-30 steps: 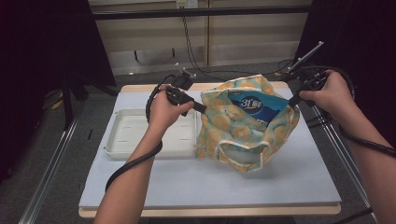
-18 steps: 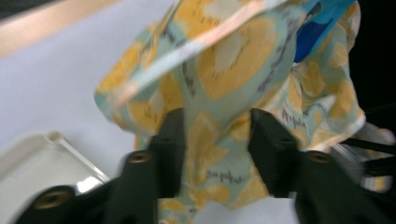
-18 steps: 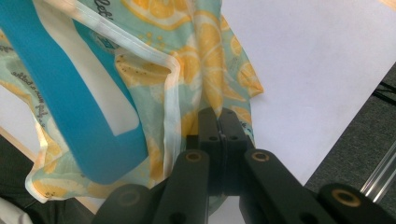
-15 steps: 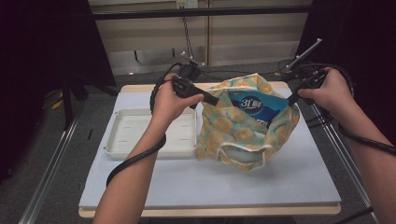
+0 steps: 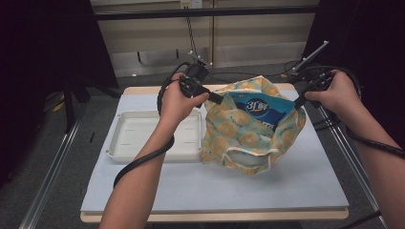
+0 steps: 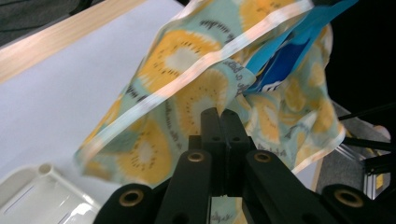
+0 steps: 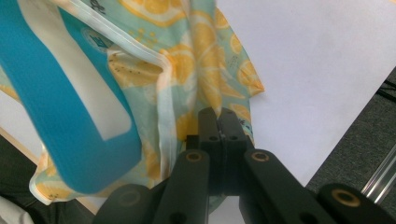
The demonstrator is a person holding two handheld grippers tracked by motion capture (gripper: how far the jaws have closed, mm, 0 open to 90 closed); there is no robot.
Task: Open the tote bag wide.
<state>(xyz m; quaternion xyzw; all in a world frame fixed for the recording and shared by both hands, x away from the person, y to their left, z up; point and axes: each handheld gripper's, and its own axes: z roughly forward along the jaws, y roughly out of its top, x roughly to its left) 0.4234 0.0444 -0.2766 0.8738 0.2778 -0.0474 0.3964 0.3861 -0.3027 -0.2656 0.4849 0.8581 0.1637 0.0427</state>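
Landmark: white rectangular plastic tray [image 5: 143, 138], lying on the pale blue table mat [image 5: 296, 181].
Work item: pale green fabric bag printed with orange citrus slices [image 5: 239, 138], just beside the tray's right edge, its base resting on the mat and its mouth lifted clear.
Contents: blue plastic pack with white lettering [image 5: 260, 109], standing out of the bag mouth, on the side away from the tray.
Left gripper [image 6: 223, 113]: jaws pressed together, pinching the bag's rim cloth at the corner nearest the tray; the jaws have just parted and re-closed on the cloth.
Right gripper [image 7: 217, 112]: jaws pressed together, pinching the bag's fabric at the corner farthest from the tray; how much cloth lies between the pads appears slight but is hard to tell.
Bag mouth: stretched open between both grippers, above tray level.
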